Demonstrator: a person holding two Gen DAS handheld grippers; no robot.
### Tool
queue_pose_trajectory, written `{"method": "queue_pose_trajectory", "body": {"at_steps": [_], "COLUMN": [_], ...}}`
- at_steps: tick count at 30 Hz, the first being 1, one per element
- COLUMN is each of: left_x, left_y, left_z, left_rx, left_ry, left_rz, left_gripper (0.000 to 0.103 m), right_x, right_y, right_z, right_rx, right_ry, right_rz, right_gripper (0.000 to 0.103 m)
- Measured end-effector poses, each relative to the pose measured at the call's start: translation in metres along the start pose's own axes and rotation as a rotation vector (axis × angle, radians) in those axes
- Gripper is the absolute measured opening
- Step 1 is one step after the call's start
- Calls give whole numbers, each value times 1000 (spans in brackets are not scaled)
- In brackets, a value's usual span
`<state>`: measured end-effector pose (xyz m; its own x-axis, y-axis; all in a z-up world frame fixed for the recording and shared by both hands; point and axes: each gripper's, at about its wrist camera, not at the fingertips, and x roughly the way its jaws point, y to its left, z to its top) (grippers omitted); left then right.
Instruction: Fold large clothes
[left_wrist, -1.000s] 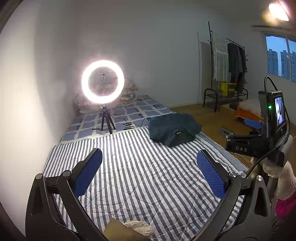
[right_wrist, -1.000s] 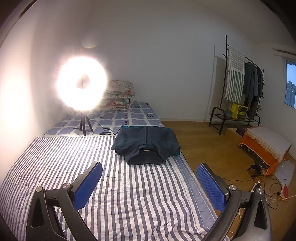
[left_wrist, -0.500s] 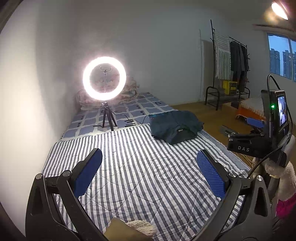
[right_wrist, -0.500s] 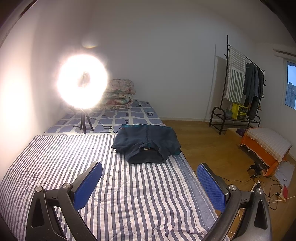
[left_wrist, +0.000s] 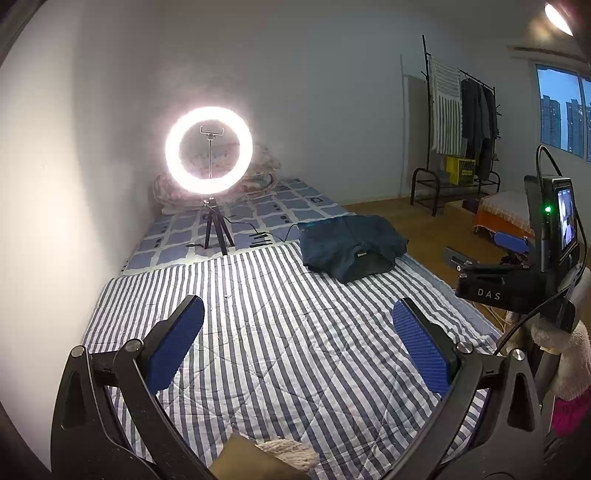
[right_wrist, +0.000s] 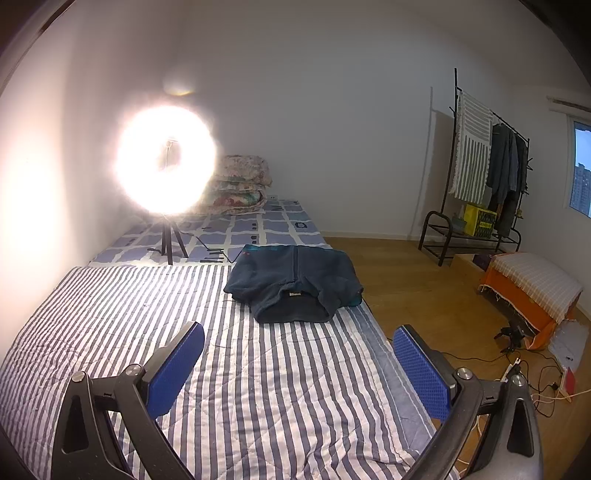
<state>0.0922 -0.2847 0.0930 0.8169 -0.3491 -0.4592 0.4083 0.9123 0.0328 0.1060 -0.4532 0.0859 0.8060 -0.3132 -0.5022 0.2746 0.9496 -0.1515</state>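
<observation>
1. there, we held the left gripper above the near part of the striped quilt, its blue pads spread wide with nothing between them.
2. we kept the right gripper spread wide too, empty, over the quilt's near right part; in the left view it showed at the right edge, off the bed's side.
3. the dark blue garment lay folded in a compact bundle at the far right corner of the quilt, its collar turned toward us and a small label showing; neither gripper touched it.
4. beyond the quilt's far edge, a lit ring light stood on a small tripod on the checked sheet, with folded bedding stacked at the bed's far end.
5. a clothes rack stood by the far wall on the wooden floor.
</observation>
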Motion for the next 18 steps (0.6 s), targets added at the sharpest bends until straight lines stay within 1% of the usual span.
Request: {"method": "queue_pose_trajectory", "body": {"at_steps": [18], "left_x": [8], "left_y": [-1], "left_z": [-2], "left_rx": [-10], "left_ry": [38], "left_rz": [-12], "left_gripper": [103], "right_x": [1], "right_y": [0], "right_z": [-2], "right_rx": [-7], "right_ry": [2], "right_rz": [6], "right_gripper": [103]}}
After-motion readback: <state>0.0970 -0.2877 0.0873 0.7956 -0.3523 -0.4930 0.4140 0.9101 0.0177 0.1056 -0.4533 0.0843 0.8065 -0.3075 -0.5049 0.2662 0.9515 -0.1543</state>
